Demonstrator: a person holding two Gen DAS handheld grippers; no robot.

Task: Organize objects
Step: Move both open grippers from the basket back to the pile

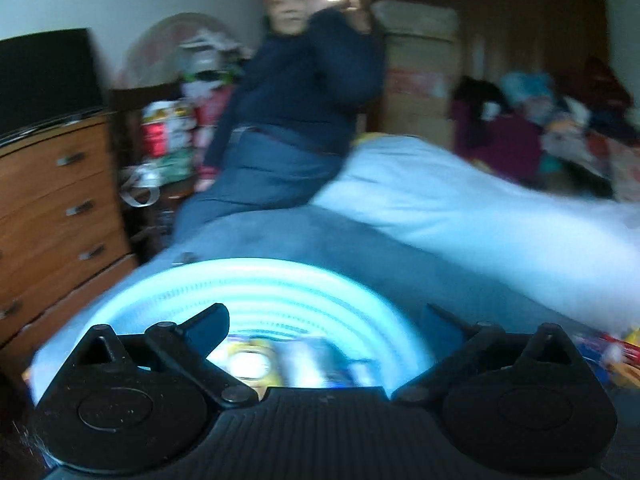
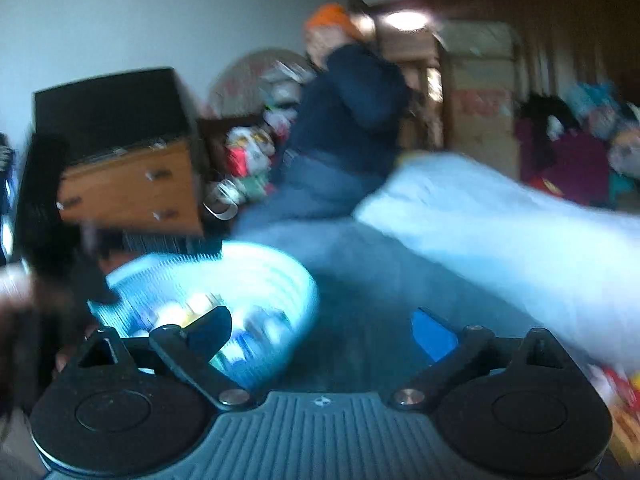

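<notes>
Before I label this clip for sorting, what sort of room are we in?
Most likely a lived-in bedroom. A bed with a pale blue cover fills the middle, a wooden chest of drawers stands against the wall, and clothes are heaped at the far side. A person sits on the bed's edge.

Each tool was black, with two round ribbed-edged discs joined by linkage arms on metal rivets, above a grey ribbed body. The left tool [image 1: 326, 320] and the right tool [image 2: 324, 322] both carried blue pads on their fingers [image 2: 434, 336].
</notes>
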